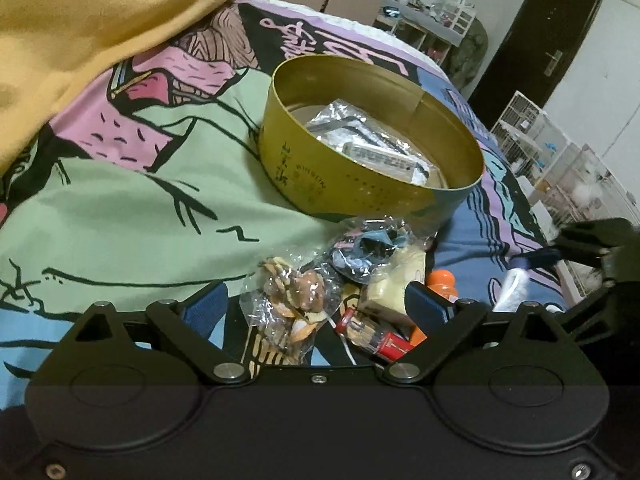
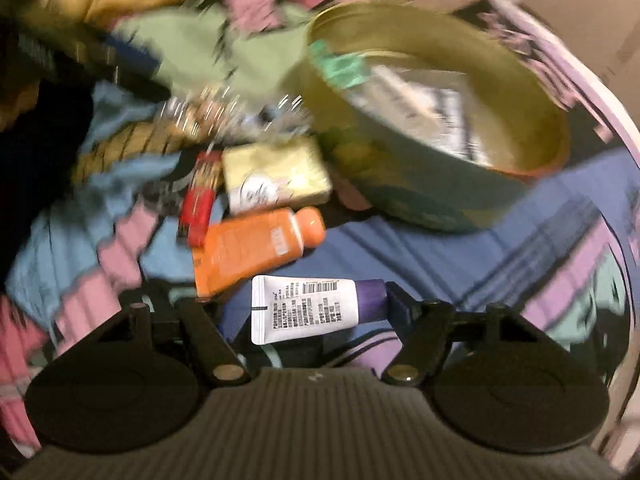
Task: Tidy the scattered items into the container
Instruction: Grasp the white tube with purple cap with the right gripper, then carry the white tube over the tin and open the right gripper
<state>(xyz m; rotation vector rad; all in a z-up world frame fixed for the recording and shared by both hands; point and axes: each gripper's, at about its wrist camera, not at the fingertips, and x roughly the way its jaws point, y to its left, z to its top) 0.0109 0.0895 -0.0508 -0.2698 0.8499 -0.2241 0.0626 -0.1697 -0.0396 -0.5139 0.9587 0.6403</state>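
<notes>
A round gold tin [image 1: 304, 176] stands on a patterned bedspread [image 1: 120, 208] and holds plastic-wrapped items [image 1: 360, 136]. In front of it lies a pile: a clear bag of snacks [image 1: 292, 300], a dark wrapped item [image 1: 368, 252], a pale yellow box [image 2: 276, 176], an orange tube [image 2: 256, 248] and a red packet [image 2: 198, 208]. My left gripper [image 1: 316, 308] is open around the near side of the pile. My right gripper [image 2: 304, 312] is shut on a white tube with a purple cap [image 2: 308, 308], also visible in the left wrist view [image 1: 514, 284]. The right wrist view is blurred; the tin [image 2: 440, 200] is ahead.
A yellow blanket [image 1: 80, 32] is bunched at the far left of the bed. Beyond the bed's right edge stand white wire cages [image 1: 560, 152], a dark door [image 1: 536, 40] and a cluttered shelf [image 1: 432, 16].
</notes>
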